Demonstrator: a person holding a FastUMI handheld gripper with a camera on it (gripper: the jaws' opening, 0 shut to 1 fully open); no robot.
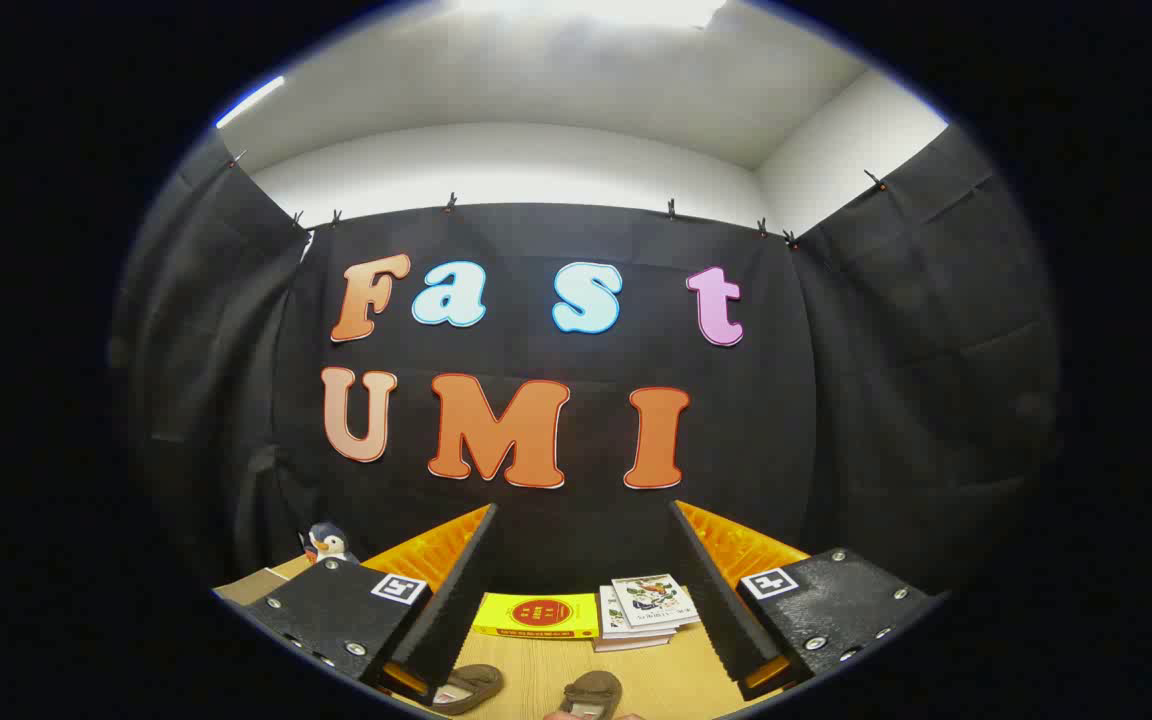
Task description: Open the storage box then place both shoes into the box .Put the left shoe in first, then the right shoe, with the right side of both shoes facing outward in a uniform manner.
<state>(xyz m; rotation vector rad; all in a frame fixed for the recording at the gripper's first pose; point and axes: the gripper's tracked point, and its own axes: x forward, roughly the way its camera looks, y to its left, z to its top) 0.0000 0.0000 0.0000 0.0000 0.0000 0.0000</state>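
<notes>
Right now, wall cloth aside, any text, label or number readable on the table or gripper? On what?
Nothing is legible.
Yellow book: print on a red badge, too small to read.
Stack of booklets: cover print too blurred to read.
Square markers on the gripper: black-and-white patterns, no words.
Brown shoes: no text I can make out.
The fingers stand open, empty, with the shoes below them.

We see the gripper (584, 520) with its black ribbed fingers (456, 590) backed in orange, spread wide above the light wood-grain table (546, 680). On that table lie two brown shoes (471, 687), and beyond them a yellow book (537, 615) with a red disc, beside white illustrated booklets (648, 605).
</notes>
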